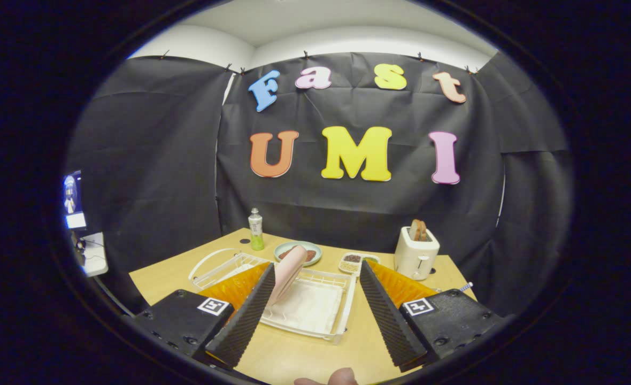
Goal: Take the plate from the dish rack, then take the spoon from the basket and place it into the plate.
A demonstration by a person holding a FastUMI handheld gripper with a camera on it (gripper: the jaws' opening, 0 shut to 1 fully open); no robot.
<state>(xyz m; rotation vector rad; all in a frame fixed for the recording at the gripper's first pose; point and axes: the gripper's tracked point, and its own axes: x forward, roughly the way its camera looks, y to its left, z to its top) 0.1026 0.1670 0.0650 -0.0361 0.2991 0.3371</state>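
Gripper view: claw [315,299] is spread wide open, nothing held, fingers reaching fwd over the bench [305,358]. Pink plate [287,272] stands on edge in the white dish rack [315,315], leaning right beside the left finger's inner face — can't tell if it touches. The right finger is well apart from it. A white wire basket [219,267] sits just left of the rack w/ a curved handle; spoon isn't clear enough to pick out. Further back: a green bottle [255,230], a teal dish w/ food [298,252], a small tray of grains [355,262], a toaster [416,254] w/ bread in it. Step in hand looks like the plate grab, not yet made. To do it well, I'd shift the claw left so the plate's upper rim sits centred between the fingers, go in deep enough for the pads to bite both faces, close squarely — then lift straight up so the rim clears the rack slots w/o dragging the rack along.
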